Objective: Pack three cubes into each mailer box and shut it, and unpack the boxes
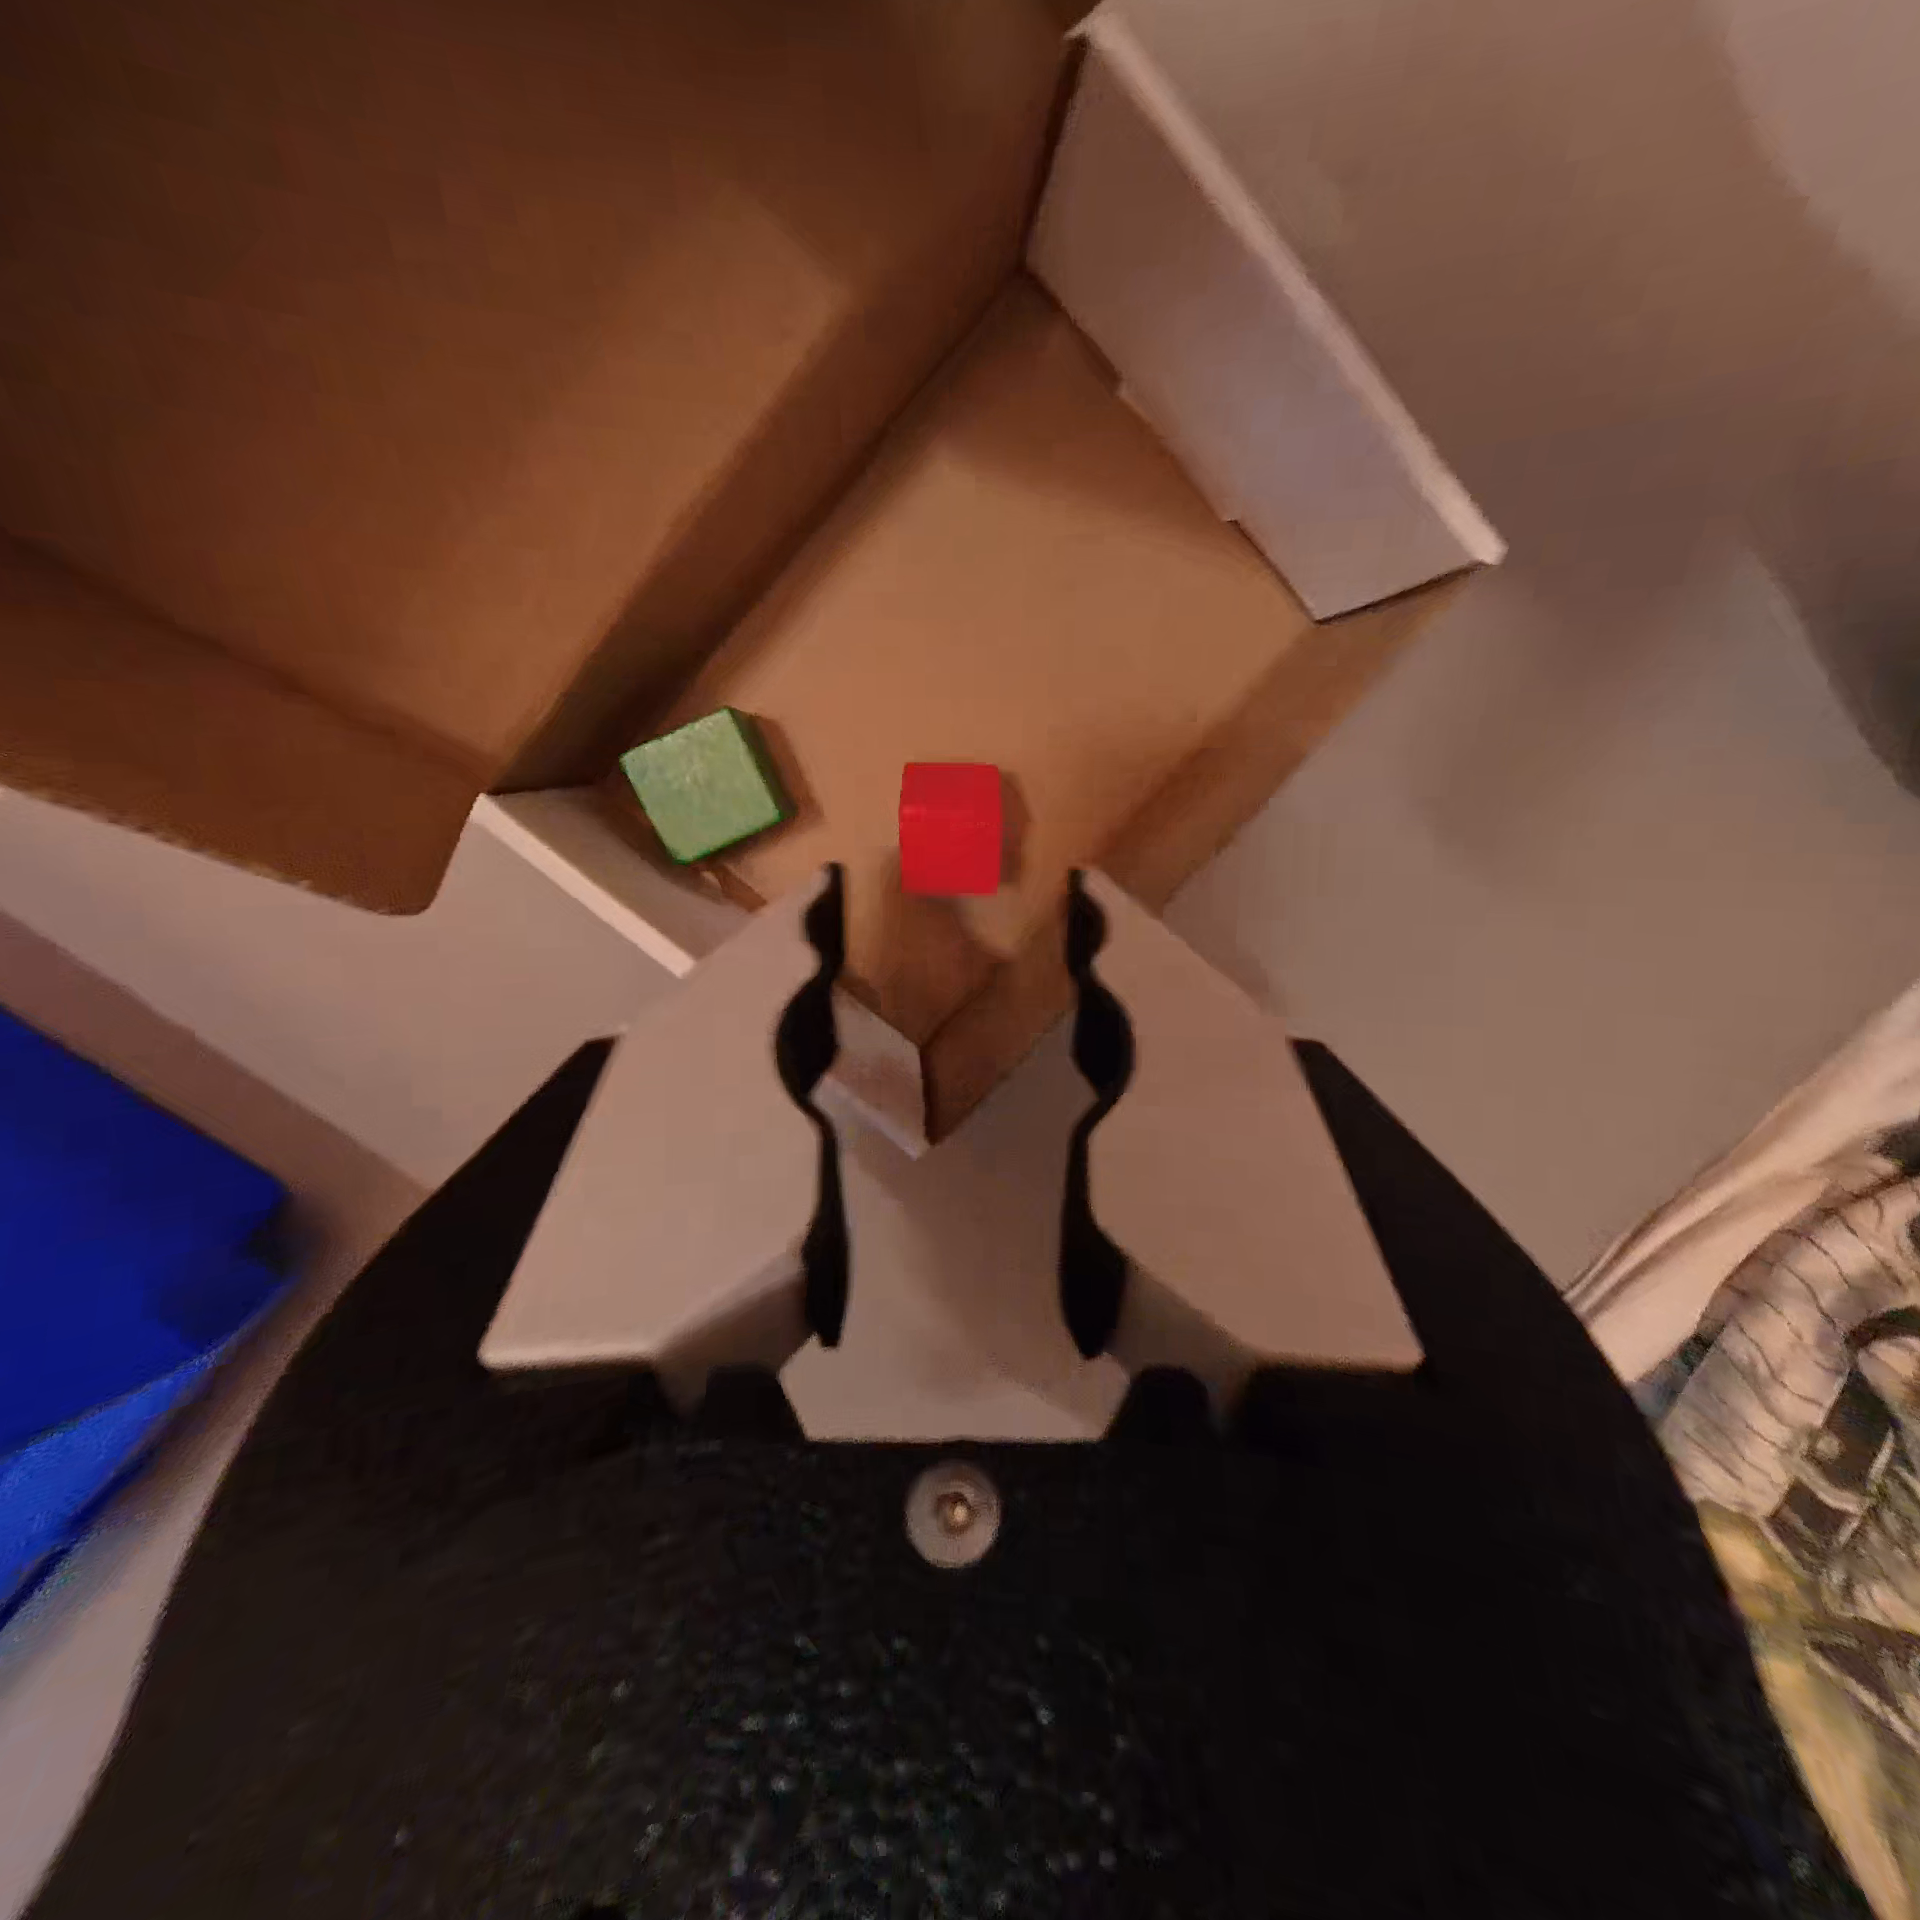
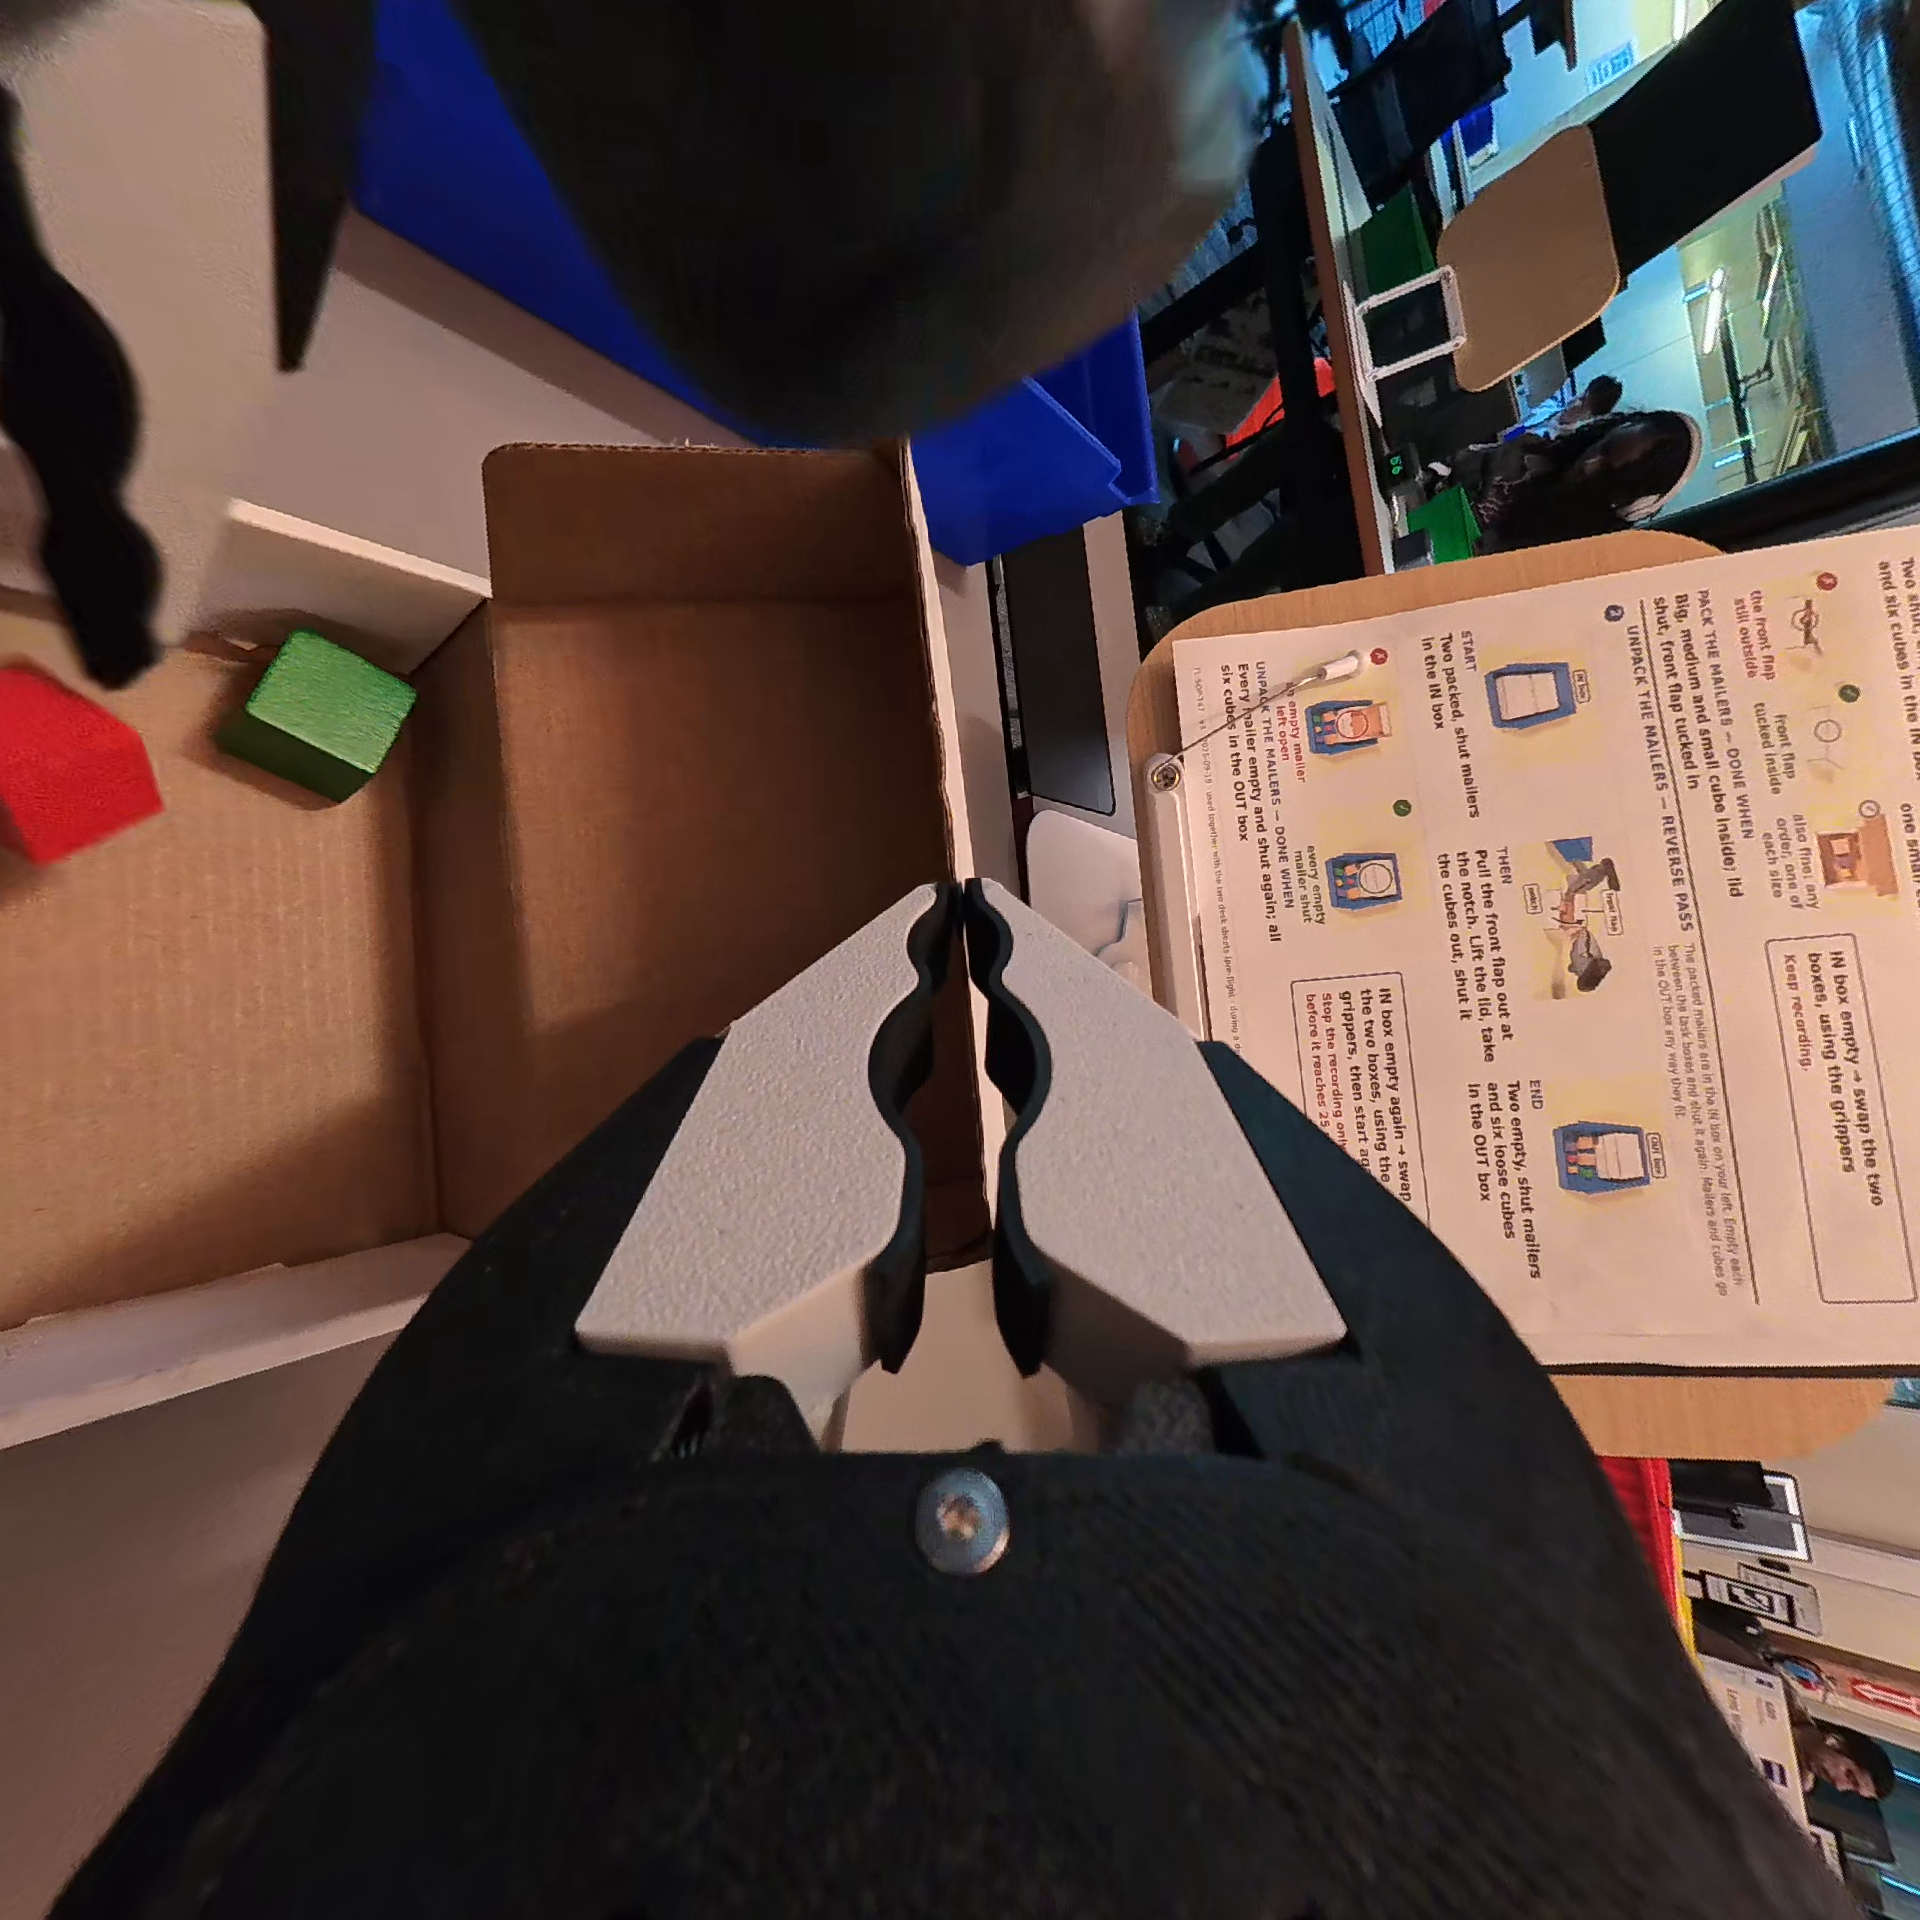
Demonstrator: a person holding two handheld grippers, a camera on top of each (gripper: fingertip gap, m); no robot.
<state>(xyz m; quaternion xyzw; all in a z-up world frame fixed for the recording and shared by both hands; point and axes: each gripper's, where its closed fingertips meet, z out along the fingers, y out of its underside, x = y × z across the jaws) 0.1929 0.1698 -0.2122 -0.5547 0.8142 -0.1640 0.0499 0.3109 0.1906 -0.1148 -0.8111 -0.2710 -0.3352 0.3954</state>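
An open mailer box (image 1: 1049,665), brown inside and white outside, holds a green cube (image 1: 707,784) and a red cube (image 1: 951,826) on its floor. My left gripper (image 1: 953,883) is open and empty, its tips just short of the red cube and over the box's near corner. My right gripper (image 2: 961,896) is shut on the edge of the raised box lid (image 2: 675,831). The green cube (image 2: 317,712) and the red cube (image 2: 62,764) also show in the right wrist view, with a black finger (image 2: 83,499) of the left gripper above the red one.
A blue bin (image 1: 104,1195) stands left of the box and also shows behind the lid (image 2: 1039,468). A clipboard with a printed sheet (image 2: 1507,935) lies right of the lid. Patterned fabric on a person (image 1: 1818,1403) is at the right edge.
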